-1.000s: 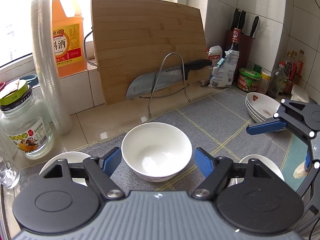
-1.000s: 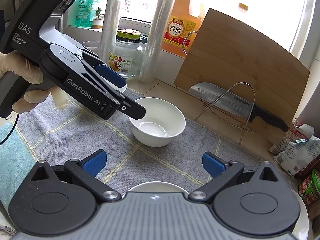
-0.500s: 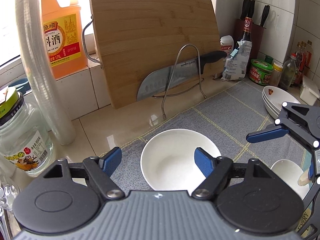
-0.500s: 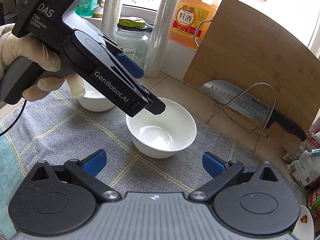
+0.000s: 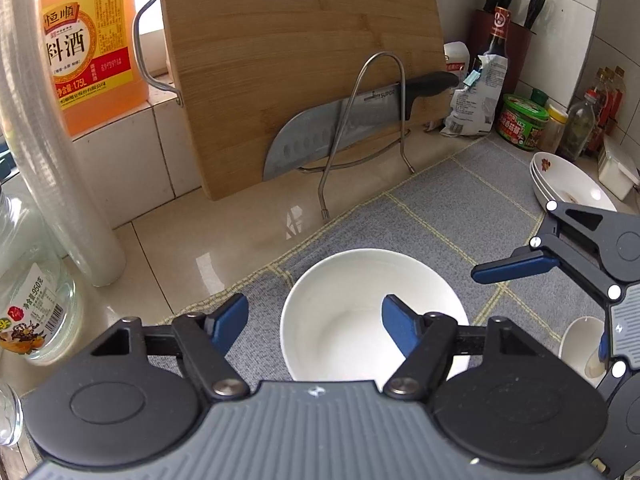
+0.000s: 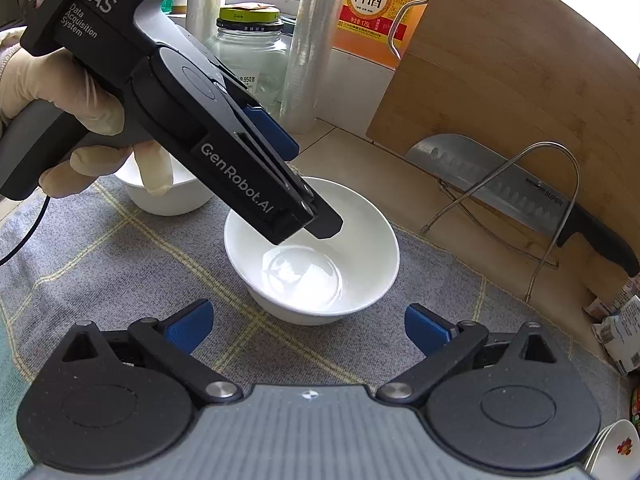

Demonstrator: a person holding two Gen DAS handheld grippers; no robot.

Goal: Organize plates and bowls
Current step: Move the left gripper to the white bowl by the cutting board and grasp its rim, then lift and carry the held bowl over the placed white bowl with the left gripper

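Note:
A white bowl (image 5: 360, 304) (image 6: 320, 256) stands on the grey mat. My left gripper (image 5: 314, 322) (image 6: 304, 184) is open, tilted down over the bowl's left rim, one finger inside and one outside. My right gripper (image 6: 306, 326) (image 5: 560, 300) is open and empty, just in front of the bowl. A second white bowl (image 6: 168, 192) sits behind the left gripper. A small white bowl (image 5: 580, 344) lies at the right. Stacked flowered plates (image 5: 568, 184) stand at the far right.
A bamboo cutting board (image 5: 296, 60) leans on the wall with a cleaver (image 5: 340, 128) in a wire rack. An orange bottle (image 5: 88, 48), a plastic roll (image 5: 52, 160) and a glass jar (image 5: 28, 304) stand at the left. Sauce bottles and jars (image 5: 524, 120) crowd the right corner.
My left gripper has moved forward and down until its fingers straddle the bowl's rim. My right gripper has come closer to the bowl.

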